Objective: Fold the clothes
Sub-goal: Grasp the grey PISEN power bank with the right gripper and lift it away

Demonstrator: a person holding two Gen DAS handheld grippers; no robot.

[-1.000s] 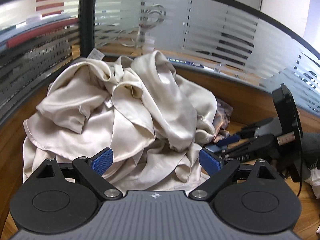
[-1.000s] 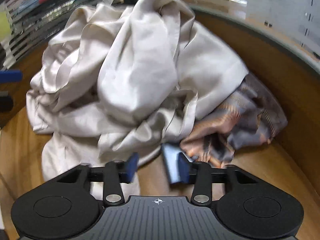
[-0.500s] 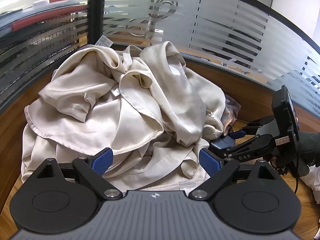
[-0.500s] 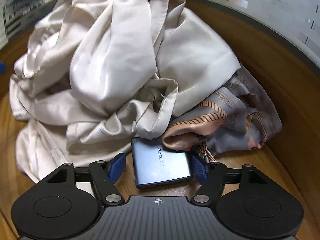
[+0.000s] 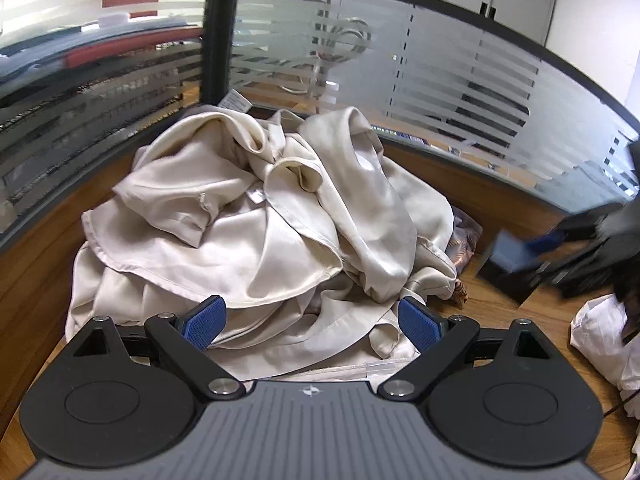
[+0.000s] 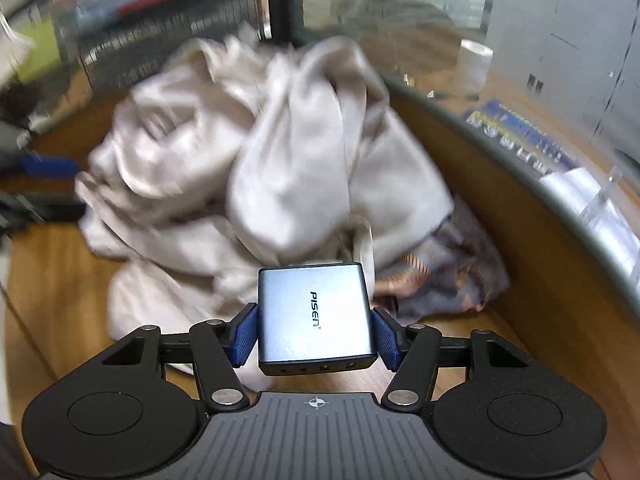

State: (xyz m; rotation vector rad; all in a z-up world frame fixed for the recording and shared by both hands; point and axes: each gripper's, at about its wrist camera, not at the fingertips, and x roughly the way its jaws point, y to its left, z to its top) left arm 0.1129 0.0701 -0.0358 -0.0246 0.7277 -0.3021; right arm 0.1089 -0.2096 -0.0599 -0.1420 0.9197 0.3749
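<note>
Power bank (image 6: 316, 316) lifted off desk (image 6: 540, 320) since earlier frame, now clamped in right claw (image 6: 316, 334), clear of pile. Cream garment heap (image 5: 260, 232) unchanged, centre of desk, far side against glass partition; patterned scarf (image 6: 452, 276) at its right edge. Left claw (image 5: 312, 322) wide, empty, near edge of heap. Obstacle removal likely; folding not yet begun.

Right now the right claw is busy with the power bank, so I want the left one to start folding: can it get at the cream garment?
Probably yes. The left claw is open, with the cream garment right ahead and nothing between.
</note>
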